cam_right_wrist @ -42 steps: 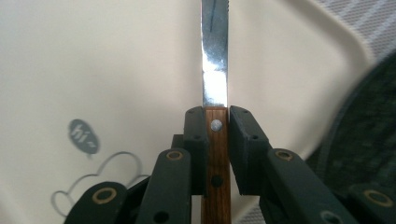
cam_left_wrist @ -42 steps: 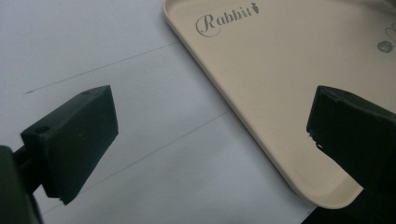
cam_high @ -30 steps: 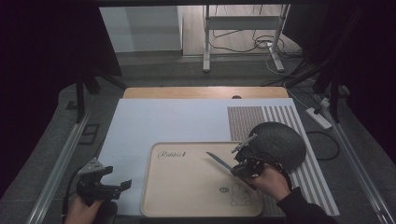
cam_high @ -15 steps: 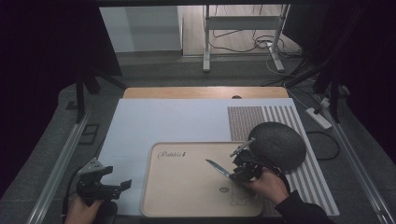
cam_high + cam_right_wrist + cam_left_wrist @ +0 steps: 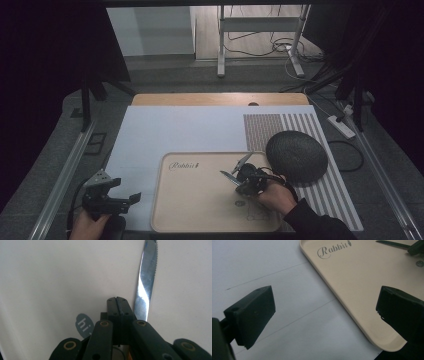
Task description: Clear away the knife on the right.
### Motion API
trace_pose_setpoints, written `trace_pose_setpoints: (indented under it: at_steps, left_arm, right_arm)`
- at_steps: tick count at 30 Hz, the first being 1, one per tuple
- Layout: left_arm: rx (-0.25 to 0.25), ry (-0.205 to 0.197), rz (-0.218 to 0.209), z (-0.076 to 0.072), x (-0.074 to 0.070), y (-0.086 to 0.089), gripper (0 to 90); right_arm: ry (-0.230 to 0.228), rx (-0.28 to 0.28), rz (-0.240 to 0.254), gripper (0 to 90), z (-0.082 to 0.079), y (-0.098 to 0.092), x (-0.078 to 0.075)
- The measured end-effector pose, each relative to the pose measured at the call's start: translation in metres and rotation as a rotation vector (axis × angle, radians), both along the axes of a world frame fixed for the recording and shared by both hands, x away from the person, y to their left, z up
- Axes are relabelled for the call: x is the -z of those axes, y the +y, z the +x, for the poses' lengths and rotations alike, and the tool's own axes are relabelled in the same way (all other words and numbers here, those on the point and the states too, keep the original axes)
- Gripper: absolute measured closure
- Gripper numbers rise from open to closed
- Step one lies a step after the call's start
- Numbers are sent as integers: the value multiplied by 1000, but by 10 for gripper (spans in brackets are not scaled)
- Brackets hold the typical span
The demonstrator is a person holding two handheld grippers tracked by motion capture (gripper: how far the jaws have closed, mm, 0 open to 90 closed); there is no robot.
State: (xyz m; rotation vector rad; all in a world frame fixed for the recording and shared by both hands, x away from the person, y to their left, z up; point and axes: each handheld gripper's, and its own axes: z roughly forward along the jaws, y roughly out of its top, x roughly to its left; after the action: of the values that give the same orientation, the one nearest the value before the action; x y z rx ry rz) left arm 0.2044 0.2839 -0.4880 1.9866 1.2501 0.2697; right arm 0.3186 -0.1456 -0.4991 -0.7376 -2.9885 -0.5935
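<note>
A table knife [image 5: 229, 176] hangs low over the beige tray [image 5: 200, 205], its blade pointing left. My right gripper [image 5: 239, 180] is shut on the knife, held by a hand over the tray's right half. In the right gripper view the steel blade [image 5: 147, 277] runs up past the closed jaws of my right gripper [image 5: 117, 301] above the tray's pale surface [image 5: 50, 277]. My left gripper [image 5: 131, 199] stands open at the bottom left, off the tray. In the left gripper view my left gripper [image 5: 324, 305] holds nothing, with the tray's corner [image 5: 362, 302] and the knife [image 5: 392, 243] beyond.
A dark round dome-like bowl [image 5: 296, 156] sits on the striped mat [image 5: 280, 125] just right of the tray. A white sheet [image 5: 175, 130] covers the table under both. The tray bears the word "Rabbit" [image 5: 184, 165] and a small "hi" label [image 5: 83, 325].
My right gripper has carried the knife left and toward the person, away from the dark bowl and further over the tray. The left gripper has stayed put.
</note>
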Motion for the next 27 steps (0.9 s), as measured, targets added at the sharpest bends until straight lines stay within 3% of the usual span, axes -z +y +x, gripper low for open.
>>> trace_pose_setpoints:
  at_steps: [16,27]
  left_arm:
    - [2,-1,-2,0,0,0,24]
    - [2,-2,0,0,0,0,24]
  right_arm:
    - [15,165,18,894,13,-50,-2]
    - [22,211,15,894,18,-68,-3]
